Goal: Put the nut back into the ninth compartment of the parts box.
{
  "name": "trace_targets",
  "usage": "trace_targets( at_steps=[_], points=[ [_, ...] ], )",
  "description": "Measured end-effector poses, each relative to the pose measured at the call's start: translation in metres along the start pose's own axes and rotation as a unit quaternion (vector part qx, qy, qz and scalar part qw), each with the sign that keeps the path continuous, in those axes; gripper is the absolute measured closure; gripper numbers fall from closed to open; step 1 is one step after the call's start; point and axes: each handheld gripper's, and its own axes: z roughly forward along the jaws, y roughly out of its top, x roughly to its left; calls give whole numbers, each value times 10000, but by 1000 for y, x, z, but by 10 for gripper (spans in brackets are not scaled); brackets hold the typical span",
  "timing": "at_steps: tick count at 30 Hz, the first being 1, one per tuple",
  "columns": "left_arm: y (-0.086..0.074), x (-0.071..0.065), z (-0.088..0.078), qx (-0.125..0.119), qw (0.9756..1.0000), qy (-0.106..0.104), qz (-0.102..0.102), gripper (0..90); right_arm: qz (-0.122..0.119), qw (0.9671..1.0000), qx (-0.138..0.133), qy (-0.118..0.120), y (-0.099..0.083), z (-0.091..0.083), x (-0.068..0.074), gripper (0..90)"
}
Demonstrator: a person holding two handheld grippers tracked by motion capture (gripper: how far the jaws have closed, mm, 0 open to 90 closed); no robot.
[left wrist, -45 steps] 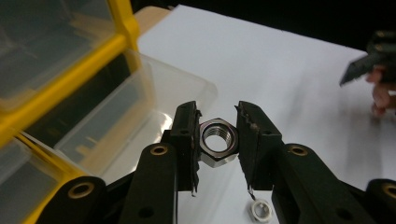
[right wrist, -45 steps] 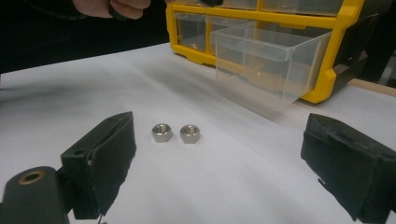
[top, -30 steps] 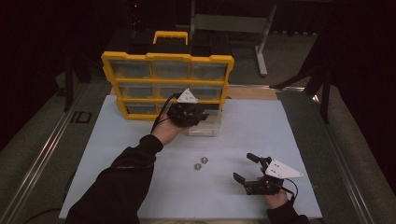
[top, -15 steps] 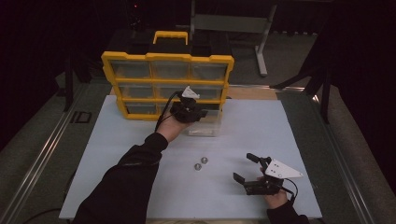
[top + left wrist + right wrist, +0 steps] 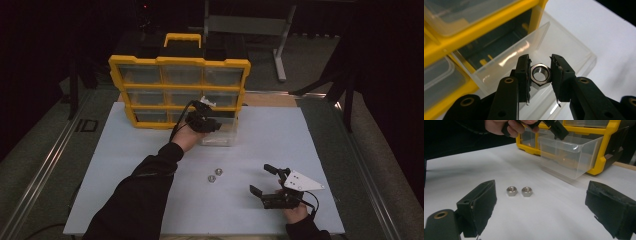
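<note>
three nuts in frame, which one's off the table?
The nut clamped in the left tongs, held over the pulled-out clear drawer. The other two nuts lie side by side on the white table, in front of the open right tongs.

A white table (image 5: 125,165) carries a yellow drawer cabinet (image 5: 180,90) and two nuts (image 5: 215,175).

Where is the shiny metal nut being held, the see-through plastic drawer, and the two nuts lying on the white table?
Shiny metal hex nut (image 5: 540,74): left gripper view, its threaded hole rim.
Clear plastic drawer (image 5: 570,152): right gripper view, its front wall.
Two loose metal nuts (image 5: 512,191): right gripper view, the left nut's top face.
</note>
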Motion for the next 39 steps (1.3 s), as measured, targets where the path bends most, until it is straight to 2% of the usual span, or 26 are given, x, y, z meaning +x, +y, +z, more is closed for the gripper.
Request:
trace_targets(
  at_steps=[4, 7, 10, 13, 14, 15, 17, 18, 21, 23, 24, 28, 31, 32, 34, 39],
  points=[
    [1, 2, 5, 198, 9997, 14, -161, 680, -7, 10000, 13, 2, 0, 0, 0, 103],
    [3, 1, 8, 304, 9994, 88, -121, 679, 3, 10000, 13, 2, 0, 0, 0, 103],
    [4, 1, 10, 259, 9995, 156, -110, 679, 1, 10000, 17, 12, 0, 0, 0, 103],
    [5, 2, 12, 312, 9993, 170, -83, 677, 11, 10000, 15, 9, 0, 0, 0, 103],
    [5, 3, 12, 291, 9994, 151, -130, 672, 7, 10000, 11, 9, 0, 0, 0, 103],
    [5, 4, 12, 300, 9994, 73, -148, 647, 9, 10000, 12, 7, 0, 0, -1, 103],
    [7, 3, 10, 272, 9995, 115, -134, 549, 8, 10000, 12, 7, 0, 0, -1, 103],
    [8, 3, 9, 226, 9996, 41, -137, 526, 7, 10000, 13, 6, 0, 0, -1, 103],
    [11, 1, 4, 144, 9998, 10, -141, 387, 9, 10000, 15, 7, 0, 0, -1, 103],
    [13, 0, 0, 84, 9999, 72, -126, 329, 8, 10000, 15, 8, 0, 0, 0, 103],
    [13, 0, -2, 63, 9999, 14, -143, 289, 7, 10000, 18, 6, 0, 0, 0, 103],
    [14, -2, -6, 88, 9999, 54, -116, 148, 9, 10000, 24, 8, 0, 0, 0, 103],
    [14, -3, -9, 82, 10000, -4, -56, 86, 7, 10000, 16, 6, 0, 0, 0, 103],
    [13, -4, -10, 60, 9999, -84, -60, 78, 3, 10000, 15, 6, 0, 0, 0, 103],
    [12, -6, -13, 33, 10000, -88, -1, 64, 8, 10000, 12, 6, 0, 0, 0, 103],
    [8, -9, -21, -68, 9995, -298, 47, 22, 0, 10000, 9, 4, 0, 0, 0, 103]
  ],
)
